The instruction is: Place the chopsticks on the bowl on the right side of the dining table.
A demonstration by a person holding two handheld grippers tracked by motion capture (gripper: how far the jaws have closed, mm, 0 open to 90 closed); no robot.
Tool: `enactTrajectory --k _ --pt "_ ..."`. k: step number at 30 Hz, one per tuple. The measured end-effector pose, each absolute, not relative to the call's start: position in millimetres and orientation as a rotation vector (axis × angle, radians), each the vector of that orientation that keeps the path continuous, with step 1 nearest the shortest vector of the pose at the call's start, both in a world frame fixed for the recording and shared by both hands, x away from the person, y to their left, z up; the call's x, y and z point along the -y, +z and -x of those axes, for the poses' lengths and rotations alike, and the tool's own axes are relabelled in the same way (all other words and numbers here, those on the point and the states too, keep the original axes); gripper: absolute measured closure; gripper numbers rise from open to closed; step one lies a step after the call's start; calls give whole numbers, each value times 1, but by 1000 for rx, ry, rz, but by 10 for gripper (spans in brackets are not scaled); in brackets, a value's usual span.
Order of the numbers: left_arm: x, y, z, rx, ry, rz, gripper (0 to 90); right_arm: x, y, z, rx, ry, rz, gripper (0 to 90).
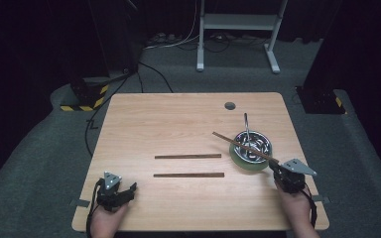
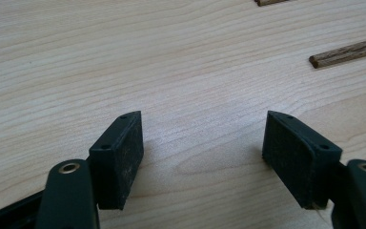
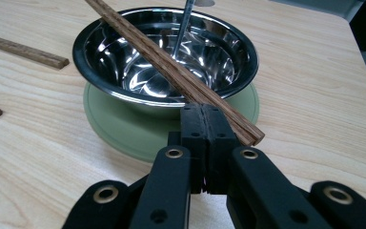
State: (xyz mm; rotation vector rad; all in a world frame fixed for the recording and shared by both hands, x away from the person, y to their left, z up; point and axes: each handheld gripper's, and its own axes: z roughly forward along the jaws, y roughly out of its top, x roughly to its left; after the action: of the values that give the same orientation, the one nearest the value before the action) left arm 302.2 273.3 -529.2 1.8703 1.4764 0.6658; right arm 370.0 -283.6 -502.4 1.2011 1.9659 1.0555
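Note:
A steel bowl [image 1: 252, 144] [image 3: 124, 67] stands on a green plate [image 1: 243, 162] [image 3: 119, 129] at the table's right, with a metal utensil handle [image 1: 246, 124] [image 3: 183, 26] leaning inside it. One wooden chopstick [image 1: 243, 146] [image 3: 171, 71] lies slanted across the bowl's rim. Its near end crosses over the tips of my right gripper [image 1: 275, 166] [image 3: 203, 112], whose jaws are shut flat together just in front of the plate. Two more chopsticks [image 1: 187, 156] [image 1: 188, 174] [image 2: 348, 51] lie parallel mid-table. My left gripper [image 1: 129, 192] [image 2: 202, 138] rests open and empty on the wood at front left.
A round cable hole [image 1: 229, 105] sits near the table's far edge. Beyond the table on the floor are a white metal frame [image 1: 238, 22], cables and a dark stand with a yellow-black striped base [image 1: 87, 96]. The person's hands come in at the front edge.

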Motion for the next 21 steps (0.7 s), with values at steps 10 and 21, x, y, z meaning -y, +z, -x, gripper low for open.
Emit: enactTrajectory --k 10,21 --pt "-276 -529 -301 -1478 645 -1866 290 284 -497 -382 -1940 1035 -1233 871" --pt "-273 -529 -295 -1467 655 -1873 283 283 -497 -393 -1921 936 -1272 865"
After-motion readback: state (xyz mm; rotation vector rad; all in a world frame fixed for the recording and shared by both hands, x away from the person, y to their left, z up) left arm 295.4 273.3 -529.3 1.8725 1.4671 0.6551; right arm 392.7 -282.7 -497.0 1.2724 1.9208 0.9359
